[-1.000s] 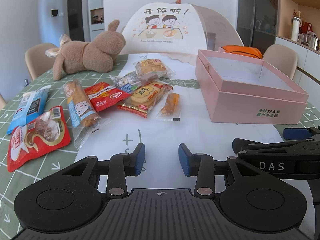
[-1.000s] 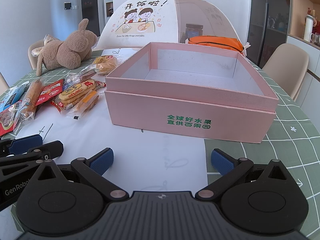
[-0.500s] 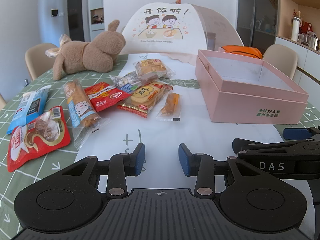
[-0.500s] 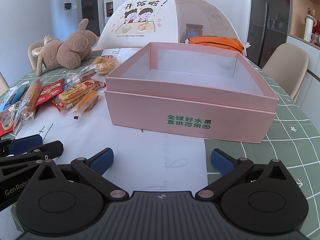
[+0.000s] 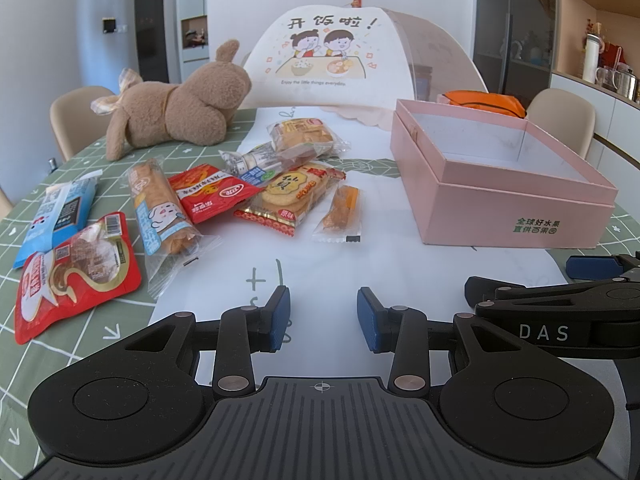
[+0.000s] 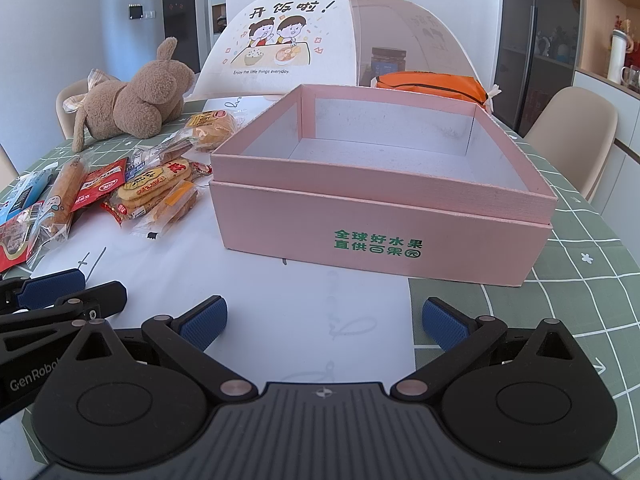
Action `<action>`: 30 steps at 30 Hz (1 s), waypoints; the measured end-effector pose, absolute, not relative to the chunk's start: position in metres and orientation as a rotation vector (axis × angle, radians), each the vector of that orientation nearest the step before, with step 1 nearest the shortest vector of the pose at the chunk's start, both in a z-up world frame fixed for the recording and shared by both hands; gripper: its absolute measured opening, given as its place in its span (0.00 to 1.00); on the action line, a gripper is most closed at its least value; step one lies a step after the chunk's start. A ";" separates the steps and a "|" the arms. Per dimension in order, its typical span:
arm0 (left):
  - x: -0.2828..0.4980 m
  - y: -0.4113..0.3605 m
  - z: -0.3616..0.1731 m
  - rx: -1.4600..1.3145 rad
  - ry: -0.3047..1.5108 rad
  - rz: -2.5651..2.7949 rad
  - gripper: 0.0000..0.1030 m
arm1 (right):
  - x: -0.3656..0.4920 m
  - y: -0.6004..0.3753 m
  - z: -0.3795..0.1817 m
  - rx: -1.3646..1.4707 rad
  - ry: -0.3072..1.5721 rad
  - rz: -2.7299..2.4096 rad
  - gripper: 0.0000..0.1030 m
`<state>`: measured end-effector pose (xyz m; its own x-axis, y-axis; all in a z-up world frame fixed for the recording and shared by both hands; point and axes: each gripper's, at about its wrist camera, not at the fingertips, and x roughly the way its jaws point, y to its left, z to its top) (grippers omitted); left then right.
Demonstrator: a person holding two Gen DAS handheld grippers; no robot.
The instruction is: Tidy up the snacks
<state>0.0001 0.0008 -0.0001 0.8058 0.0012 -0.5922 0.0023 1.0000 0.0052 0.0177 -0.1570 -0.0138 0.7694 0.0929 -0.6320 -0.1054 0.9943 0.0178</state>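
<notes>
Setting: a dining table (image 5: 24,364) under a green grid-patterned cloth, with a white mat down its middle.
Left gripper (image 5: 323,317): low over the white mat, blue pads partly apart, nothing between them.
Right gripper (image 6: 323,322): just beside the left one, jaws spread wide and holding nothing, aimed at the front wall of the pink box (image 6: 380,240).
Pink box: lidless, seated in its own lid, with green Chinese lettering on the front; only the pale lining shows inside.
Snacks: all on the table left of the box, none inside it.
Nearest the box: a small clear packet with an orange snack (image 5: 340,214), touching a rice cracker pack (image 5: 292,194).
Middle of the spread: a red sachet (image 5: 210,192), a clear-wrapped bread roll (image 5: 160,210) and, further back, a wrapped pastry (image 5: 306,136) lying over a blue-and-white wrapper (image 5: 250,164).
Far left: a red pouch (image 5: 72,276) and a blue packet (image 5: 60,216), both on the green cloth.
Background: a brown plush rabbit (image 5: 180,110) lying on its side, a mesh food cover (image 5: 340,56) printed with two cartoon children, and an orange bag (image 6: 432,84) behind the box.
</notes>
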 end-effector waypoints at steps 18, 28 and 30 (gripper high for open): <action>0.002 0.005 0.000 -0.009 0.633 -0.005 0.41 | 0.018 -0.157 -0.014 -0.018 0.684 0.108 1.00; 0.004 0.005 0.001 -0.002 0.633 -0.003 0.41 | 0.017 -0.157 -0.013 -0.018 0.684 0.107 1.00; 0.004 0.005 0.001 -0.002 0.633 -0.003 0.41 | 0.017 -0.157 -0.013 -0.018 0.684 0.107 1.00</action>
